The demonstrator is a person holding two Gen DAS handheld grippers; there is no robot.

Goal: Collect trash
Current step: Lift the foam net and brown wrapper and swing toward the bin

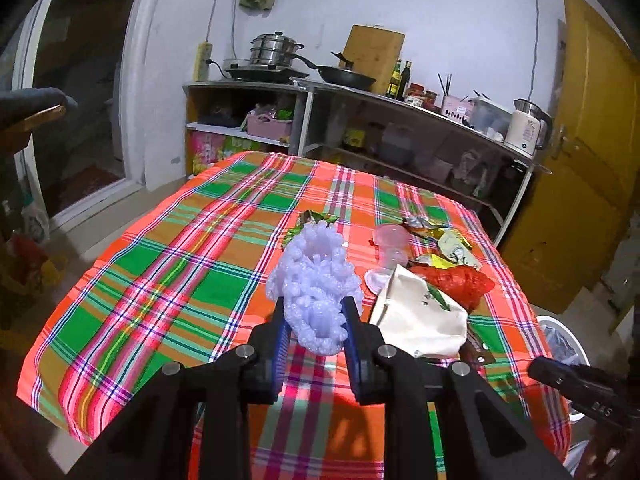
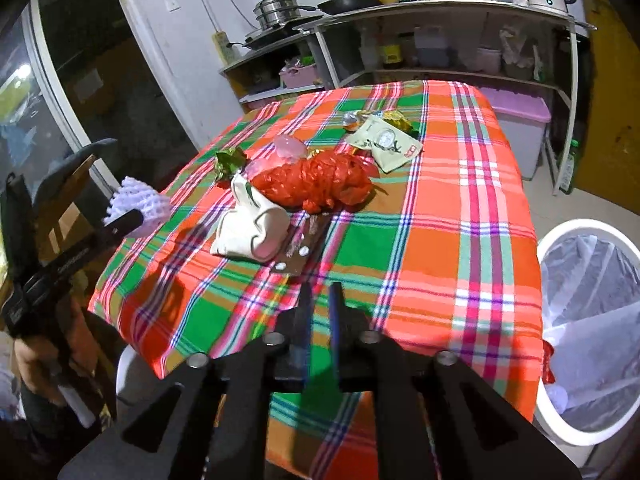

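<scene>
In the lower centre of the left wrist view, our left gripper (image 1: 314,322) clamps the lavender foam fruit net (image 1: 314,288), held above the plaid tablecloth (image 1: 160,264); its long axis runs away from us, toward the upper frame. Our right gripper (image 2: 319,304) is empty, fingers nearly together. We can read no labels.

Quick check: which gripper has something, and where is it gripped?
The left gripper pinches the purple foam net near its lower end. The right gripper holds nothing.
</scene>
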